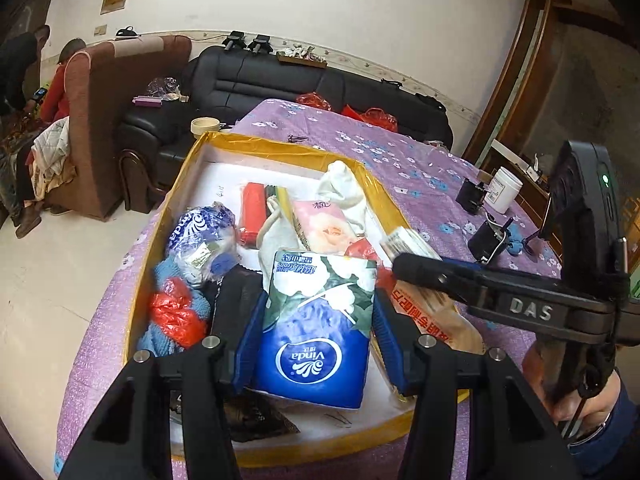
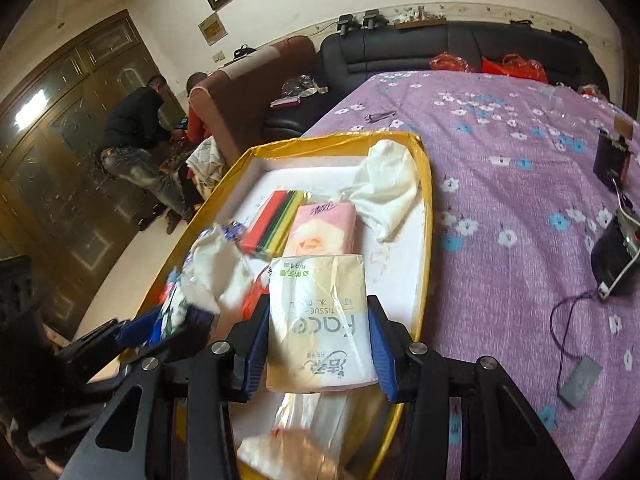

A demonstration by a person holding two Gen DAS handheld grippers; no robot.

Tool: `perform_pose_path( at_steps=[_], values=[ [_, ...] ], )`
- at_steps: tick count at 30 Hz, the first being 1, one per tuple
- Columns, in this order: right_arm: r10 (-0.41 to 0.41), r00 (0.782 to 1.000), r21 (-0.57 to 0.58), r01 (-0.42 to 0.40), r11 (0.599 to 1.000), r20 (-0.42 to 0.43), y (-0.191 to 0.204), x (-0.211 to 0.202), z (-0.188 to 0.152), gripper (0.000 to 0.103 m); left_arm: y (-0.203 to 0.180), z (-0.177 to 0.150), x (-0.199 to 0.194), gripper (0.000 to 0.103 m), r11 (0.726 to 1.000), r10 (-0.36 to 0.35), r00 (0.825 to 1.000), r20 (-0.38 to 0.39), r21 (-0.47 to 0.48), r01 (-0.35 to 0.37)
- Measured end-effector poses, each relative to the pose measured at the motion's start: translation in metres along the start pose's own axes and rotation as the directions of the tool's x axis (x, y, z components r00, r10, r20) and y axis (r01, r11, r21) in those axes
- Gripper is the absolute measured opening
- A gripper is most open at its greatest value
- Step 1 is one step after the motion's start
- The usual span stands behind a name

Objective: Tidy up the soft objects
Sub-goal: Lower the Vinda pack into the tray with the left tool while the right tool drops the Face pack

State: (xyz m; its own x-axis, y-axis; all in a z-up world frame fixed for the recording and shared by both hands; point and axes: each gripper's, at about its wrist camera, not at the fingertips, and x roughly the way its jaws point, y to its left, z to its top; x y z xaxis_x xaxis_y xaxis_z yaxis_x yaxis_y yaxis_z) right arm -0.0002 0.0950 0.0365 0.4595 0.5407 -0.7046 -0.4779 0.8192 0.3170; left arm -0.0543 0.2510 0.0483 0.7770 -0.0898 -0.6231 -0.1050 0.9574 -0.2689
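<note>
My left gripper (image 1: 318, 328) is shut on a blue and white Vinda tissue pack (image 1: 316, 332) above the near end of a yellow-rimmed white box (image 1: 224, 148). My right gripper (image 2: 318, 344) is shut on a beige Face tissue pack (image 2: 320, 320) over the same box (image 2: 426, 216); it also shows in the left wrist view (image 1: 416, 256) at the box's right side. In the box lie a pink tissue pack (image 1: 324, 228), a white cloth (image 1: 344, 192), a red sponge pack (image 1: 252, 212), a blue wrapped roll (image 1: 202, 236) and a blue knit with red plastic (image 1: 176, 312).
The box sits on a table with a purple flowered cloth (image 2: 500, 200). Black devices (image 2: 612, 264), a cable and a grey block (image 2: 580, 380) lie on its right. A white jar (image 1: 502, 190) stands far right. A black sofa (image 1: 280, 80), brown armchair (image 1: 100, 120) and two people (image 2: 136, 136) are behind.
</note>
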Motion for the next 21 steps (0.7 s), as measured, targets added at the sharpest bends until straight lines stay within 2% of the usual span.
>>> perform_pose_path(
  at_steps=[12,21],
  values=[
    [-0.005,1.000,0.009,0.006,1.000,-0.008,-0.012,0.023,-0.001,0.050,-0.002,-0.002,0.015,0.052,1.000,0.016,1.000,-0.012,0.008,-0.016],
    [0.026,0.999,-0.001,-0.026,1.000,0.027,-0.013,0.014,-0.004,0.052,-0.005,0.000,0.016,0.052,0.999,0.032,0.999,-0.011,0.010,-0.032]
  ],
)
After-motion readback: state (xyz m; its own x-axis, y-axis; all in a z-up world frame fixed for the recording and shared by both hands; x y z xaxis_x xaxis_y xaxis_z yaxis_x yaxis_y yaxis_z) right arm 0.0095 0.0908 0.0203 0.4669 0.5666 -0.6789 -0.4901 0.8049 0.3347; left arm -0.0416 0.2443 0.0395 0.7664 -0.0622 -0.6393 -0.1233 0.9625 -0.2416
